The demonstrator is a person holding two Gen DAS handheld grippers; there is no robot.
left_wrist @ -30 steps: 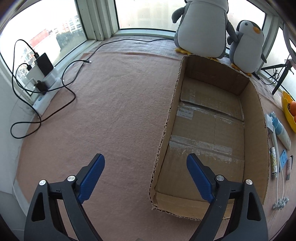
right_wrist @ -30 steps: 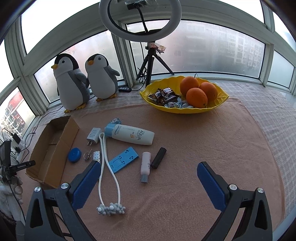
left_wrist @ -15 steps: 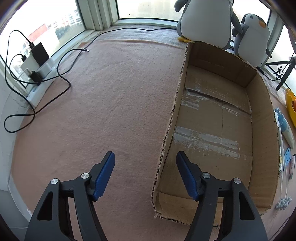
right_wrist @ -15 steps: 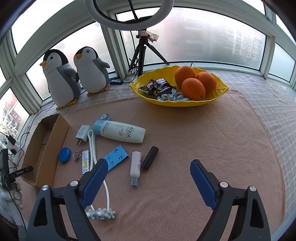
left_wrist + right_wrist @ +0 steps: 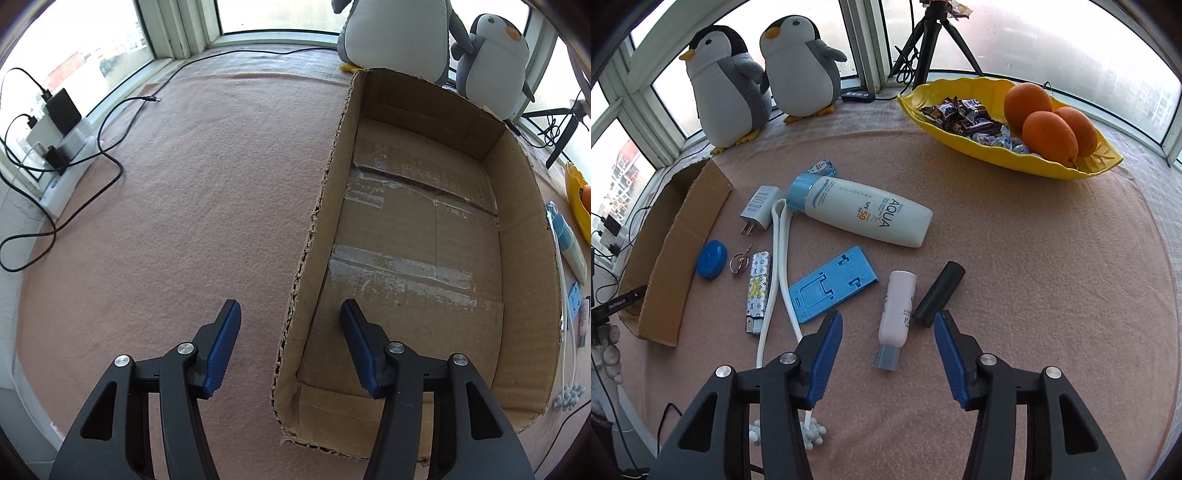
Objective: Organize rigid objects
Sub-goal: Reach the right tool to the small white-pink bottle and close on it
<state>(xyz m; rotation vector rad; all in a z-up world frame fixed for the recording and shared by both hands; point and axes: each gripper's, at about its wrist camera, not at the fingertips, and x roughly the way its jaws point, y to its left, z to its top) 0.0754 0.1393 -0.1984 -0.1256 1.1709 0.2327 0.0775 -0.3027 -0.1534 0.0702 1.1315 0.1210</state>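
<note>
Left gripper point(image 5: 290, 314) parted, nothing held, straddling the torn near-left wall of the cardboard box point(image 5: 524, 229), which fills the right half of the left wrist view. Right gripper point(image 5: 888, 325) likewise parted and holding nothing, low in the right wrist view, with the small pink bottle point(image 5: 897, 314) lying between the fingertips. Just right of that bottle, touching it, a black cylinder point(image 5: 938, 293). Left of it, a blue phone stand point(image 5: 833, 284). Above, at centre frame, a white sunscreen bottle point(image 5: 864, 210). Further left: a white looped cord point(image 5: 777, 258), patterned lighter point(image 5: 758, 291), key ring point(image 5: 739, 263), blue round case point(image 5: 711, 259), white charger plug point(image 5: 759, 208). Upper right, a yellow bowl point(image 5: 997, 155); upper left, two plush penguins point(image 5: 757, 85).
</note>
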